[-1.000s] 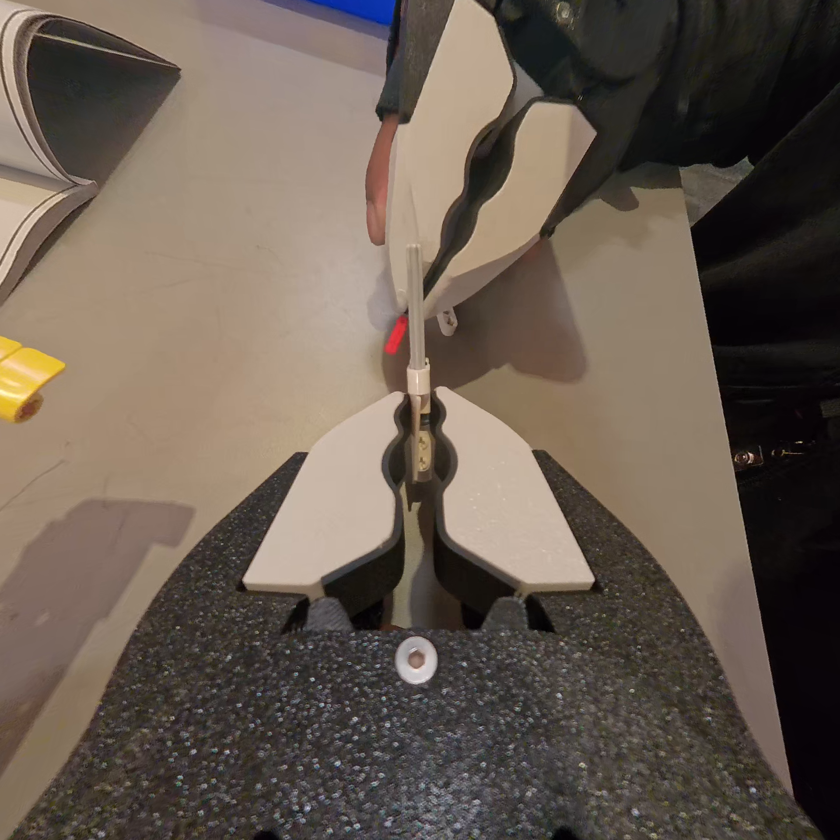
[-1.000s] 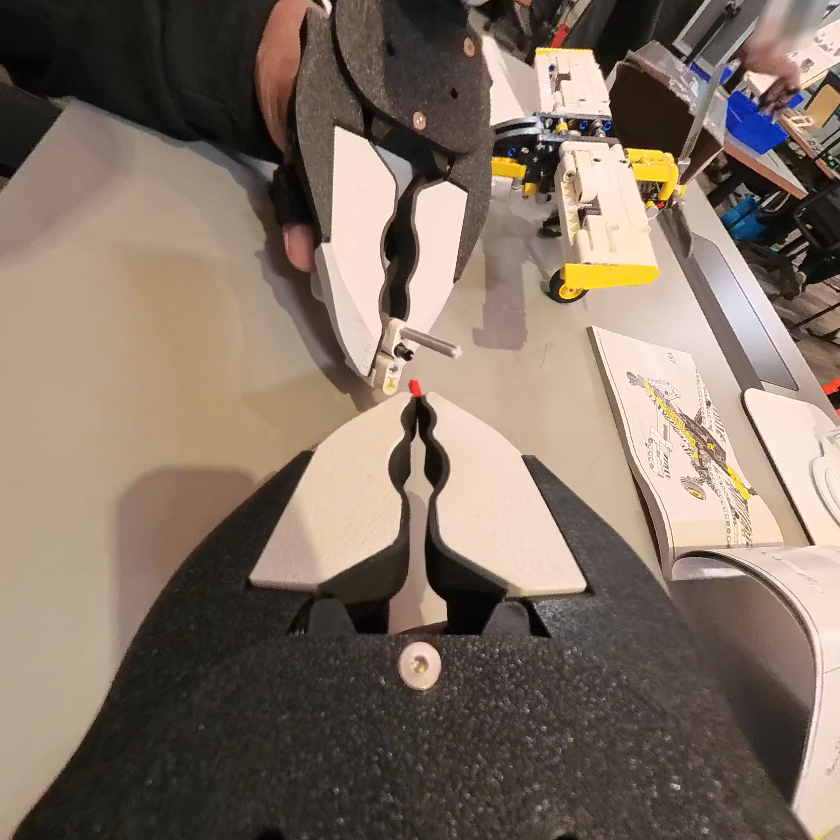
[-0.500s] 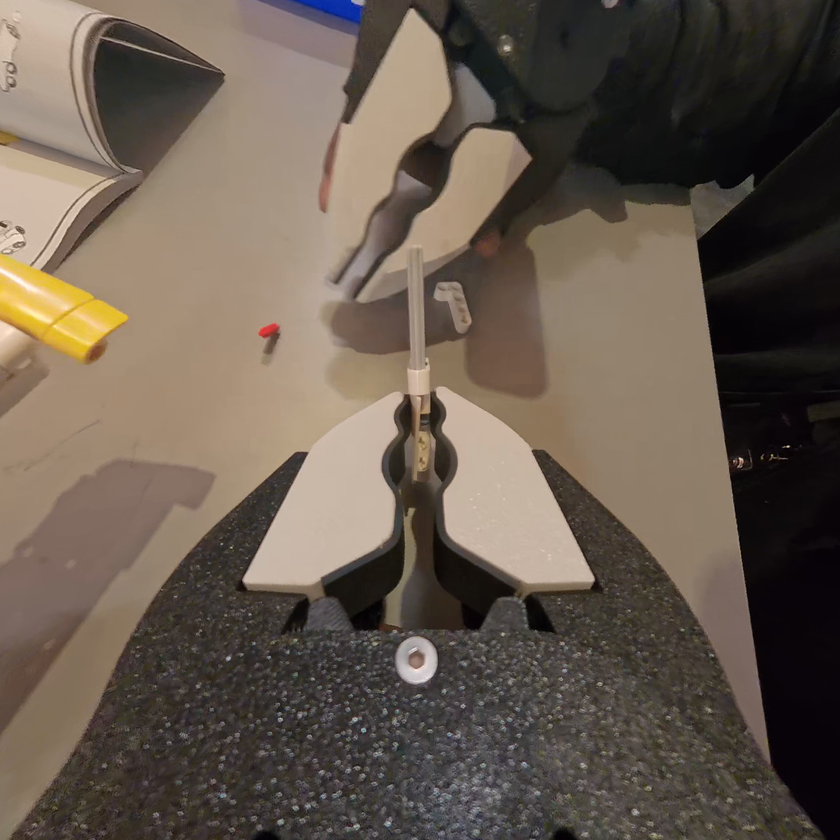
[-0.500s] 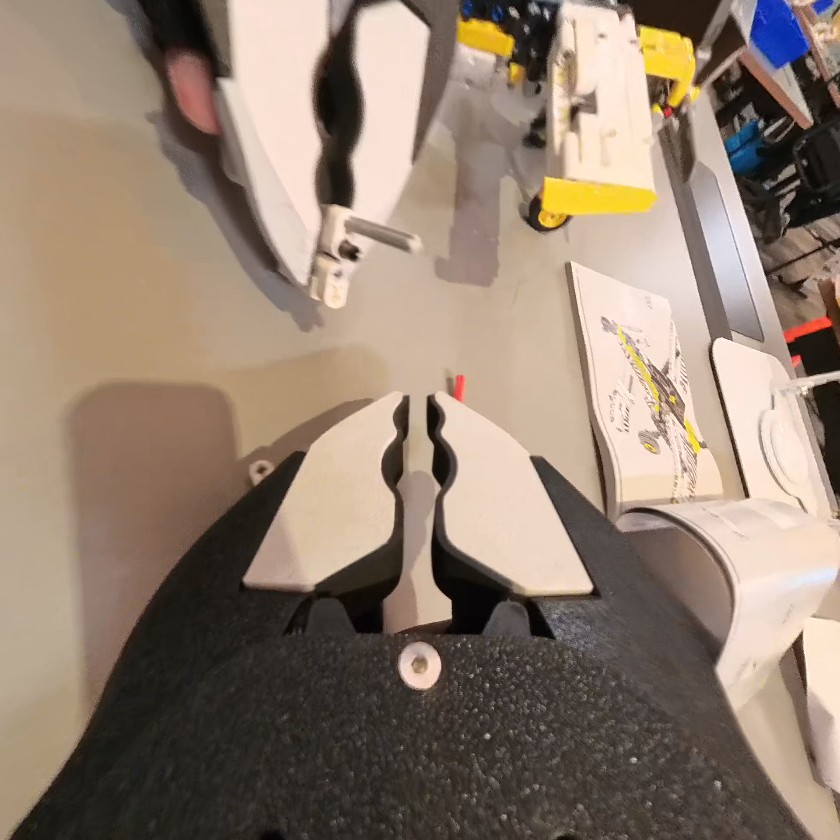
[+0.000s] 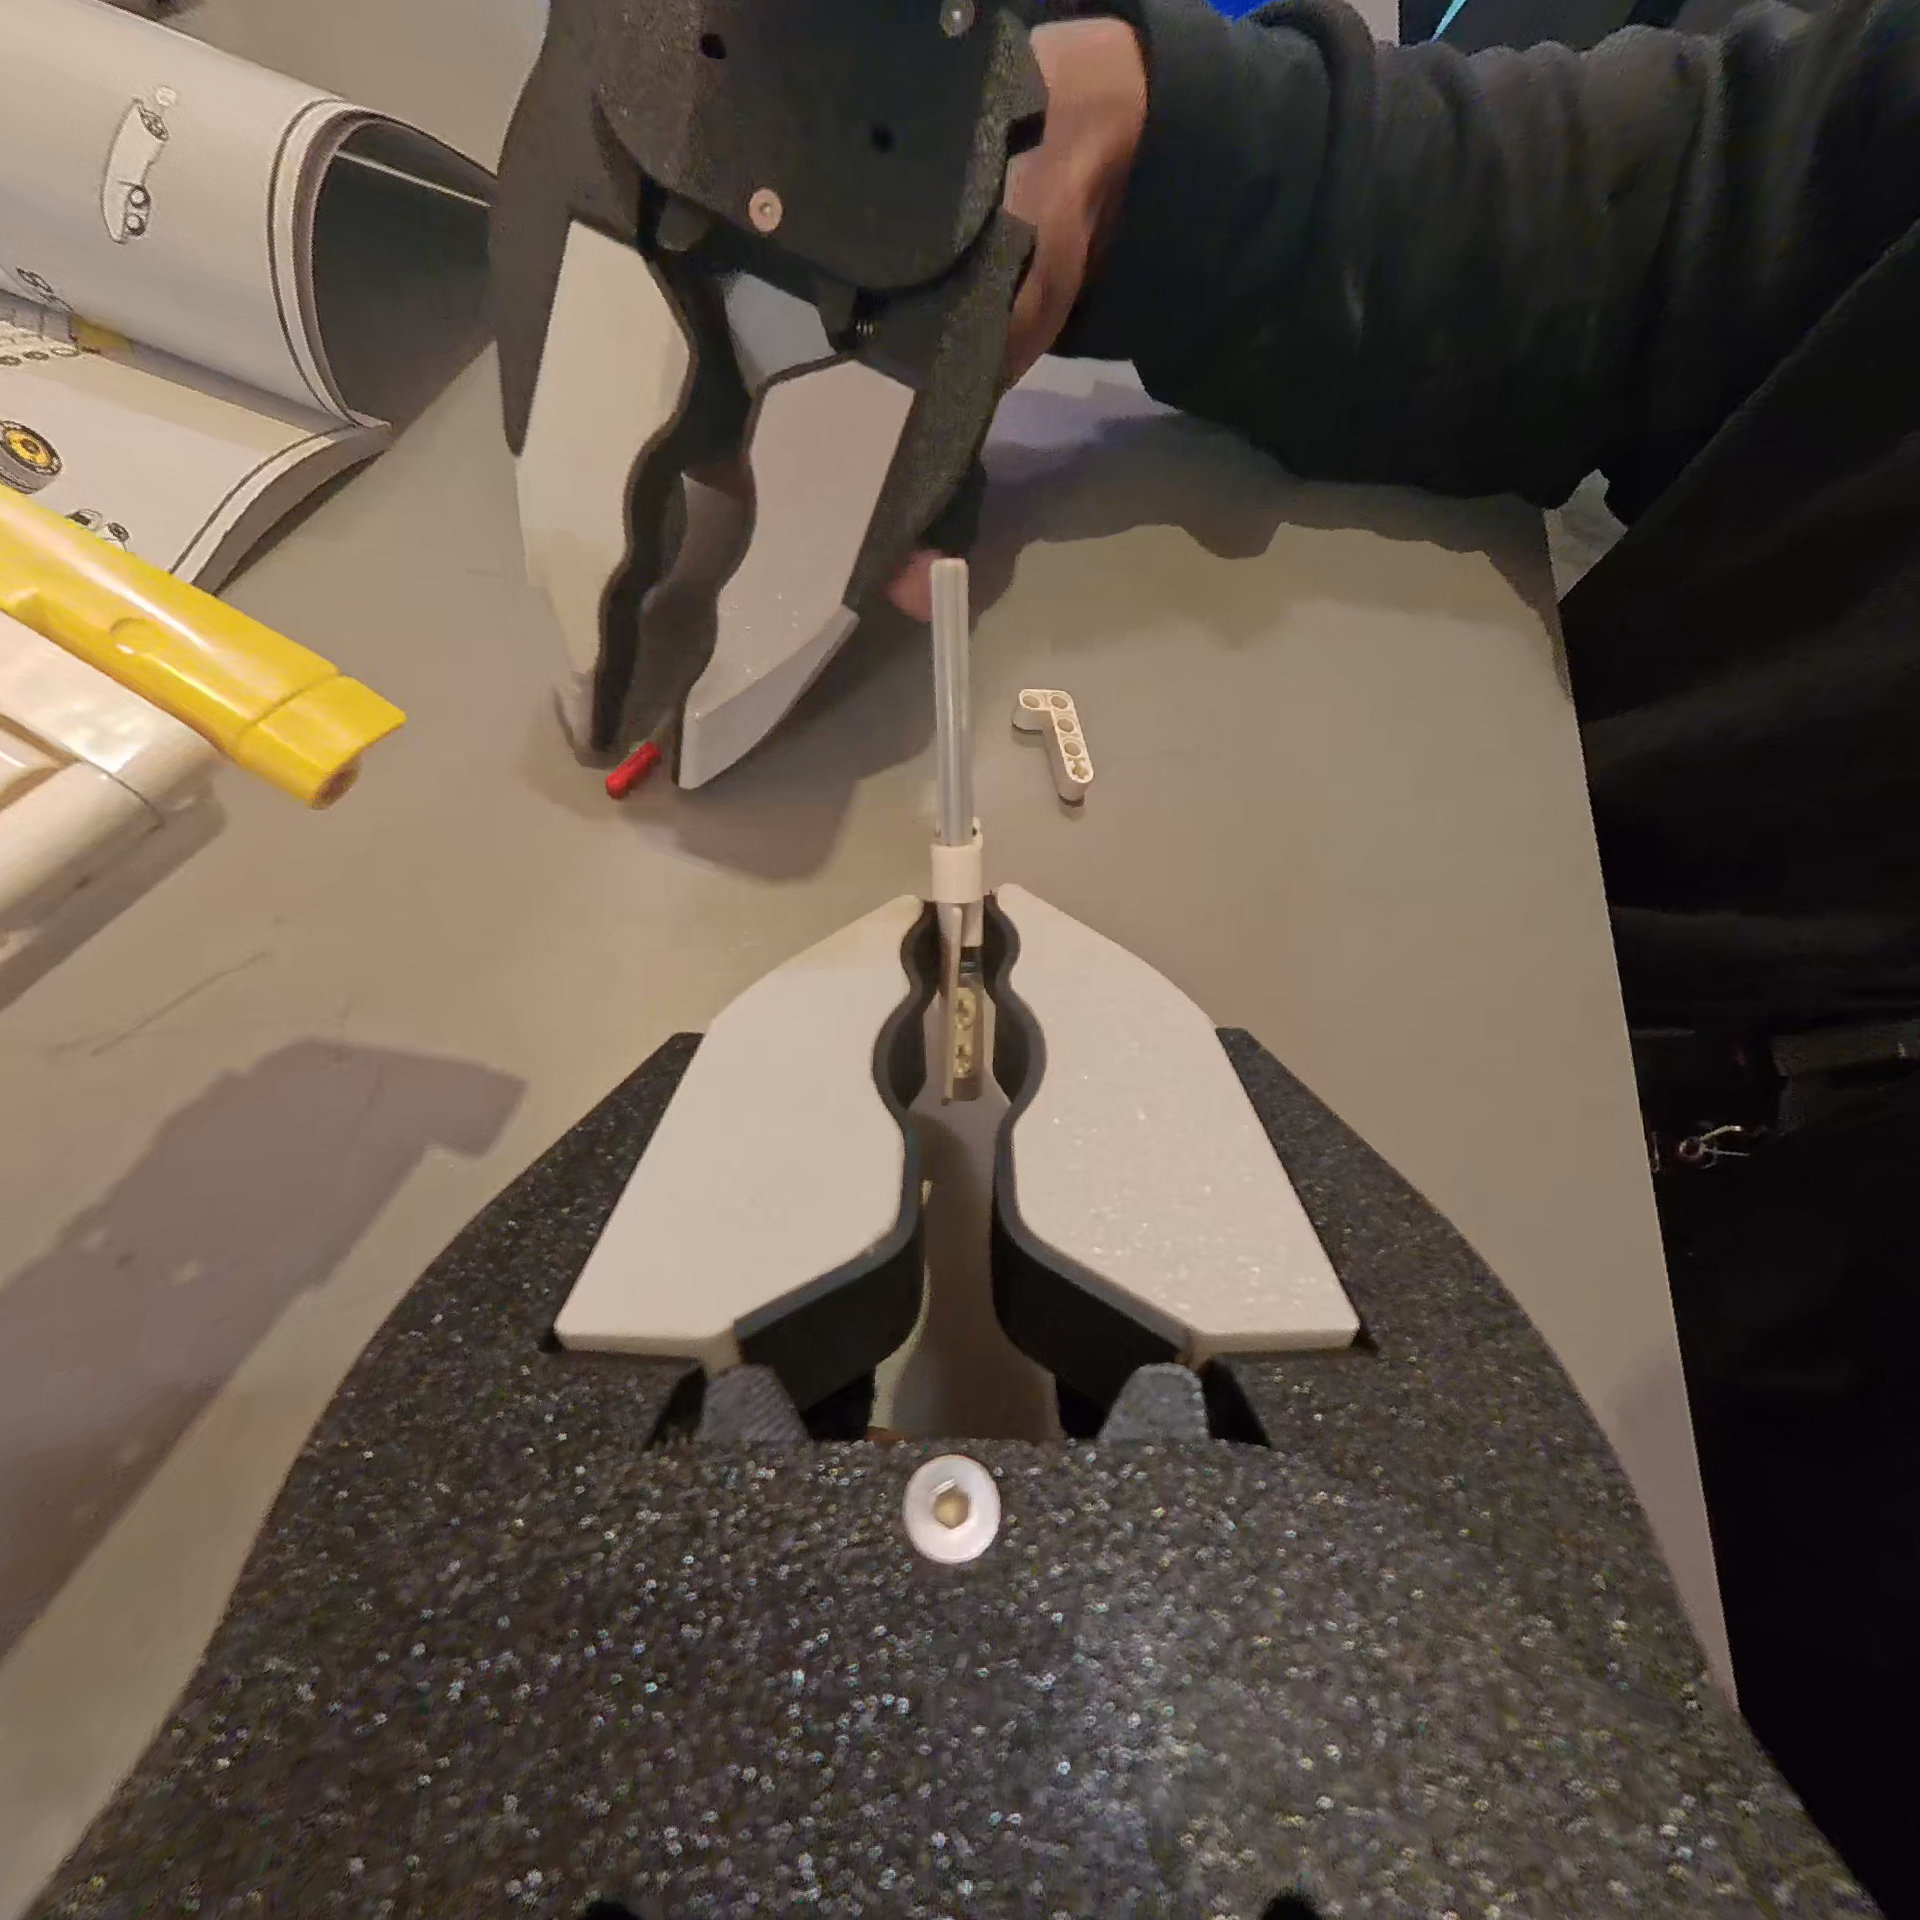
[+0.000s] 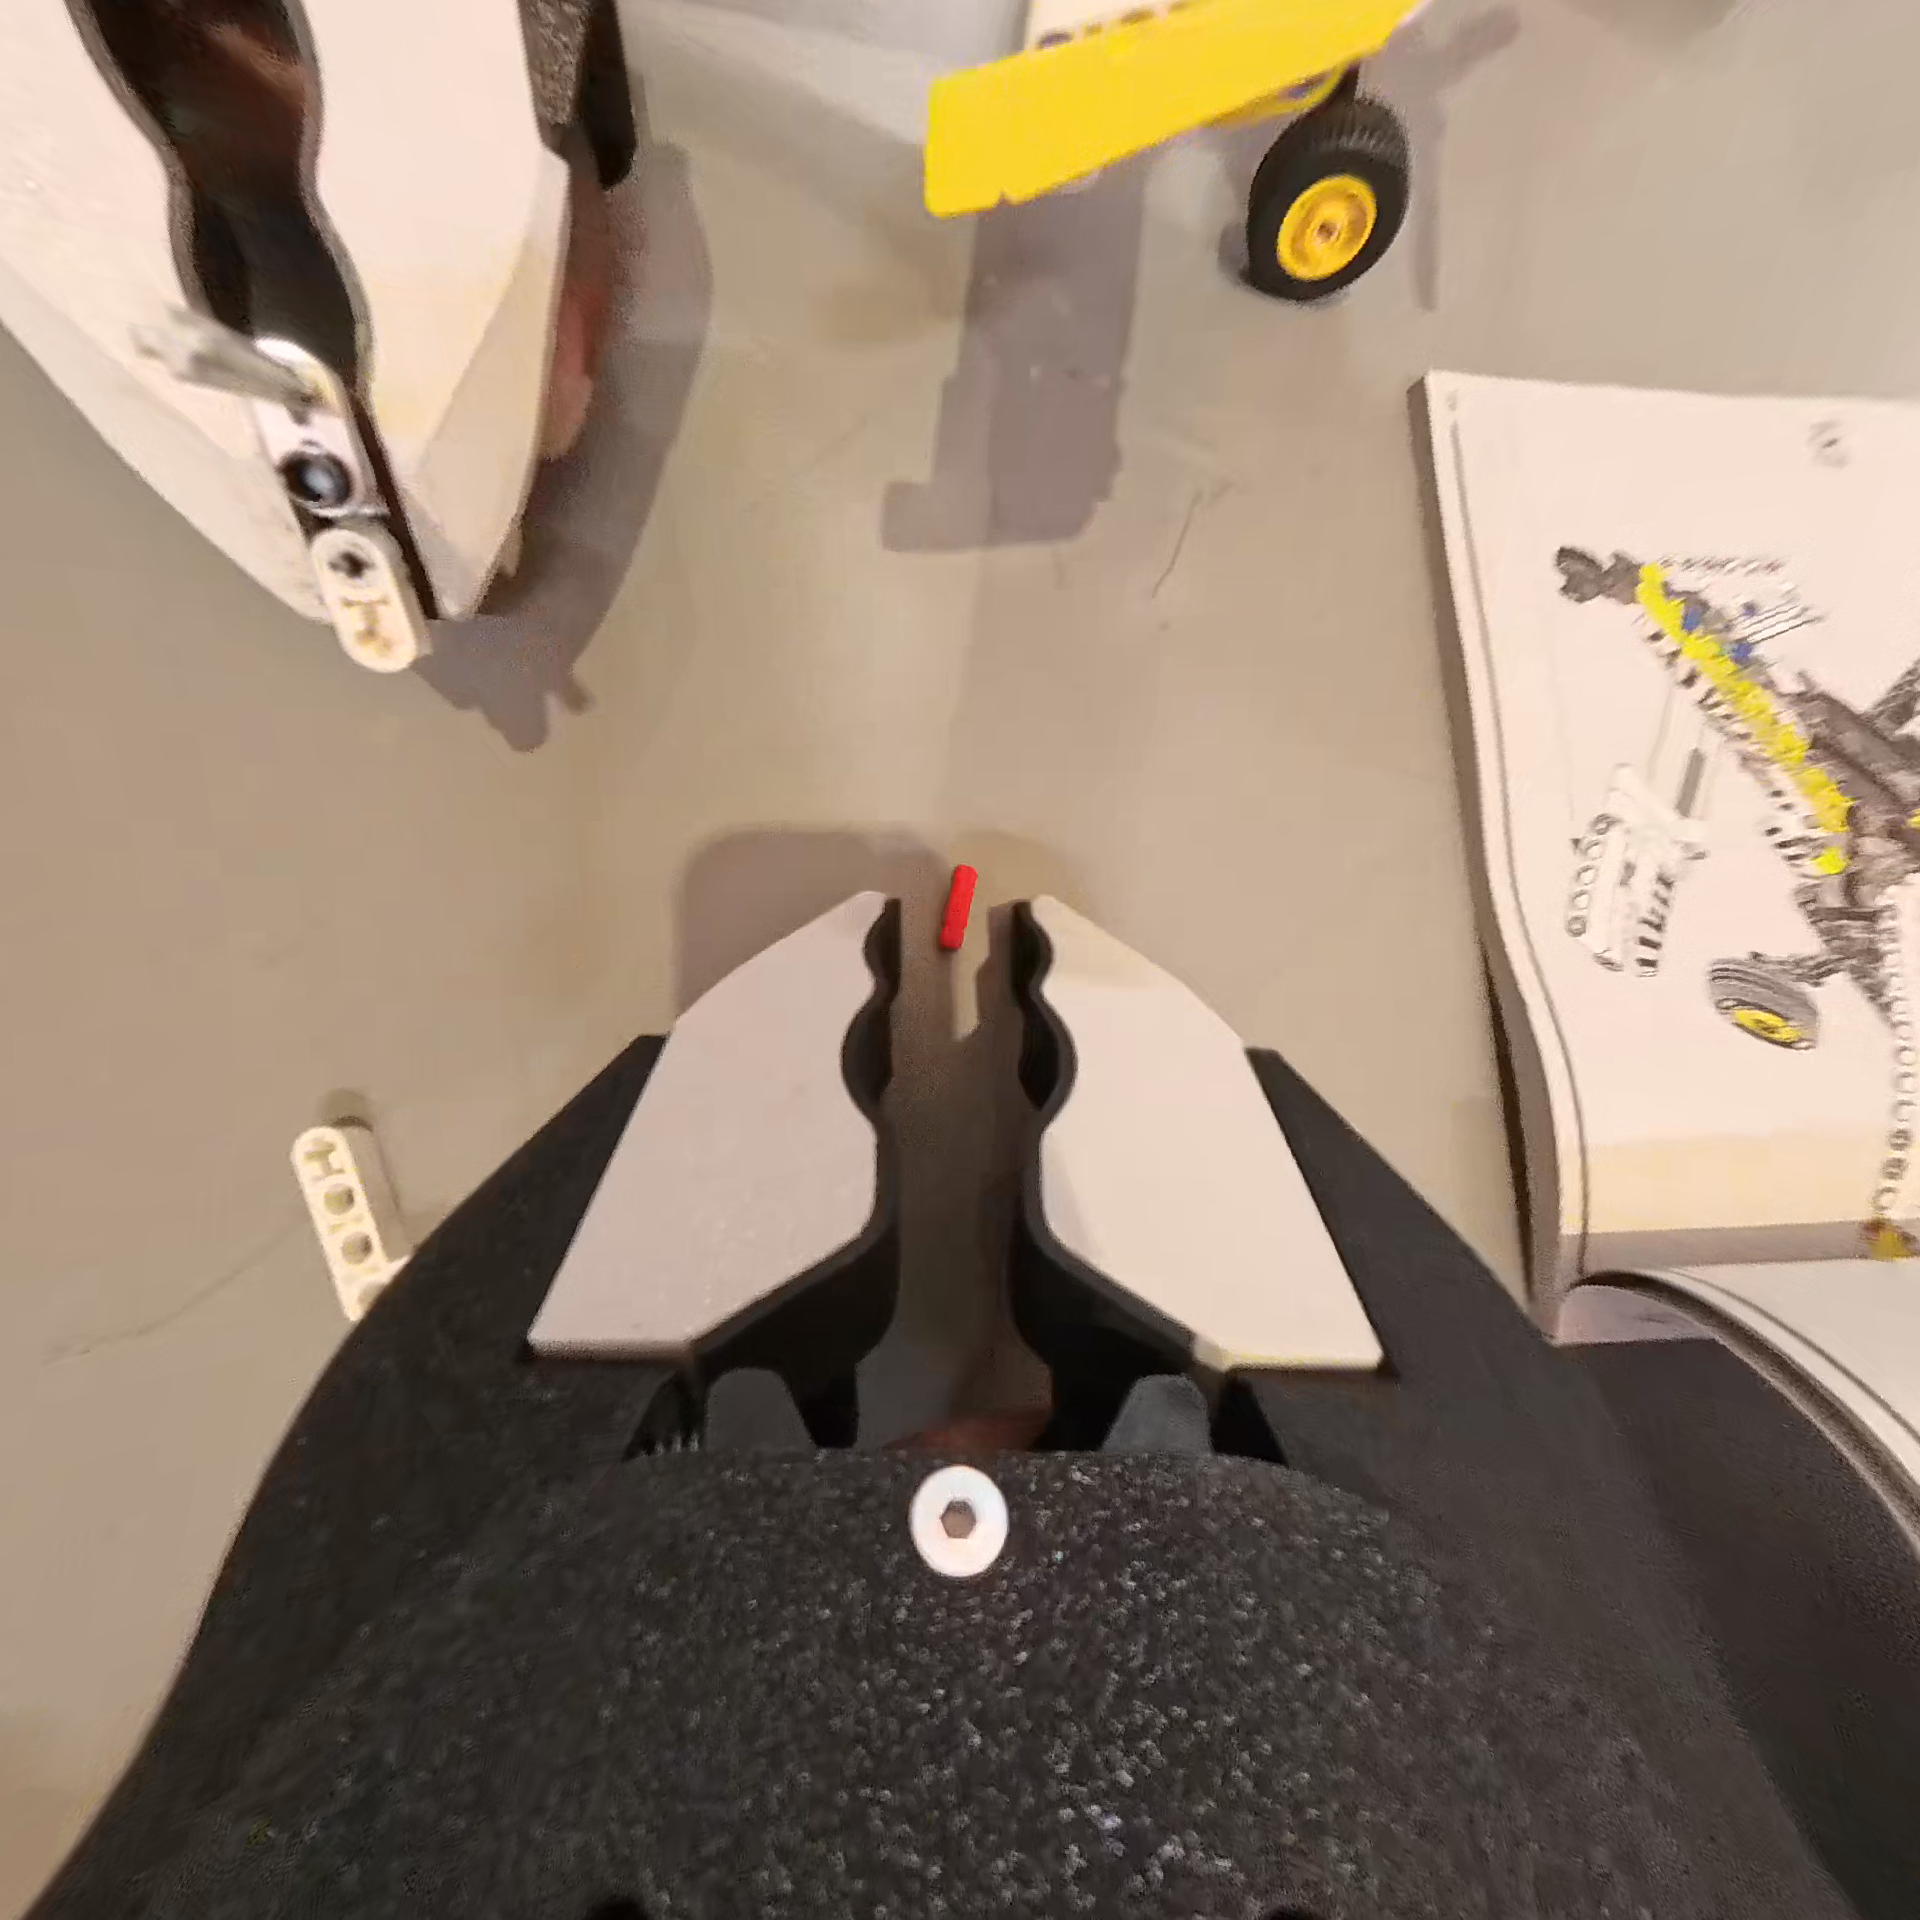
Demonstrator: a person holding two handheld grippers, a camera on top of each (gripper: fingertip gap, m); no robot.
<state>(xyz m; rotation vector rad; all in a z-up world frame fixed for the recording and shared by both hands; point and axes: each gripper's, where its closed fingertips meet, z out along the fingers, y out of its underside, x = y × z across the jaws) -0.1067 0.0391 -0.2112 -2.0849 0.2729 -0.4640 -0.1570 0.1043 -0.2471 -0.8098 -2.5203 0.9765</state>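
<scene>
We observe even, moderately bright overhead lighting casting soft shadows on the tabletop point(image 5: 1299, 1039). The right wrist view shows motion blur on the booklet point(image 6: 1662, 831) and yellow model point(image 6: 1143, 114). Wide-angle distortion bends straight edges near both frames' borders.

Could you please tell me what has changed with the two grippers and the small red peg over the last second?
The right gripper let go of the red peg, which now lies on the table between its open jaws; a second ago they pinched it, raised beside the left gripper's piece. The left gripper stayed shut on the white beam with its grey axle. The L-shaped beam stayed put.
</scene>
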